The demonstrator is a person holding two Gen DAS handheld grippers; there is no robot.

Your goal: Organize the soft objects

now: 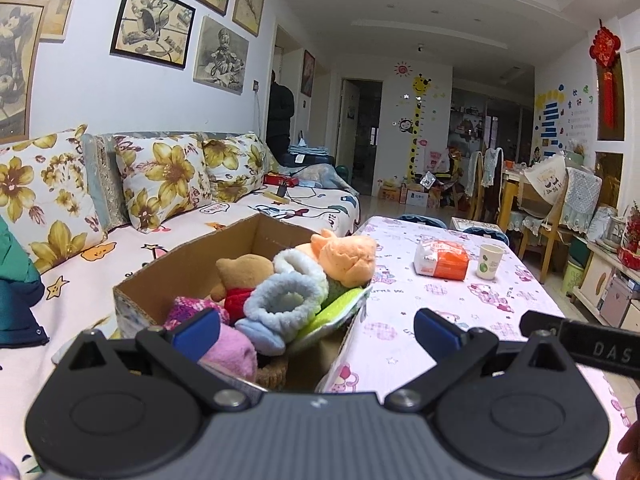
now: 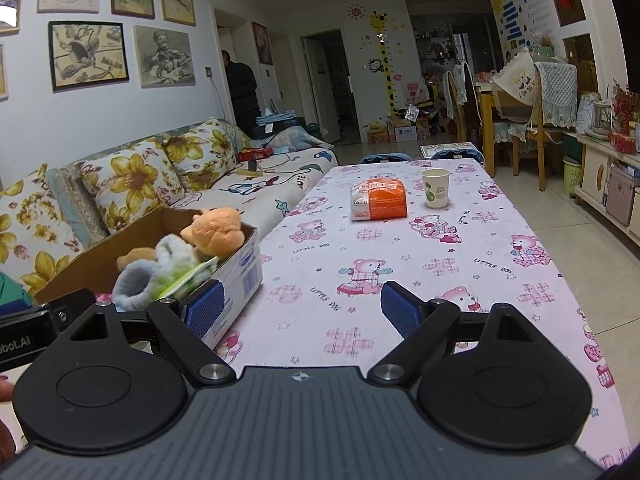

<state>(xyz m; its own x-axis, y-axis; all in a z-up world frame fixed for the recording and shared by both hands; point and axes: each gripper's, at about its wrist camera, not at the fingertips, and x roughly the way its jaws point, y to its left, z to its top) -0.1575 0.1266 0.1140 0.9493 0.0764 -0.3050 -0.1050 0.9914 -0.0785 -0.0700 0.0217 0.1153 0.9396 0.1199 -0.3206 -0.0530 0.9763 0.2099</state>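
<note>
OK, both tongs up over the table (image 2: 500, 240), cardboard box (image 1: 192, 264) is my landmark. Left gripper (image 1: 316, 330) hangs right at the box's near end, jaws spread wide, nothing between them. Right gripper (image 2: 302, 306) sits just to the box's right, over bare cloth, also wide apart & empty.

Soft stuff is all in the box, piled high: orange plush (image 1: 346, 256) riding on the far-right rim, grey-blue fuzzy slipper (image 1: 288, 292) mid-box, brown bear w/ red shirt (image 1: 240, 280) behind it, pink knit thing (image 1: 228, 344) at the near end, green-white item (image 1: 340, 308) leaning on the right wall. Well beyond the box, further down the table: orange tissue pack (image 2: 378, 200) & a paper cup (image 2: 435, 189) just right of it.

My read: sorting looks near done, unless the tissue pack counts as soft; can't tell.

Risks from here:
- Orange plush sits above the rim. Nudge the box or pile w/ the left jaw and it prob tips out onto the table.
- Box is light cardboard, near the table's sofa-side edge. A push could slide it off.
- If I go for the tissue pack w/ the right, the cup is close. Wide jaws could clip it and knock it over.
- Pressing the pile down could pop the slipper out.
</note>
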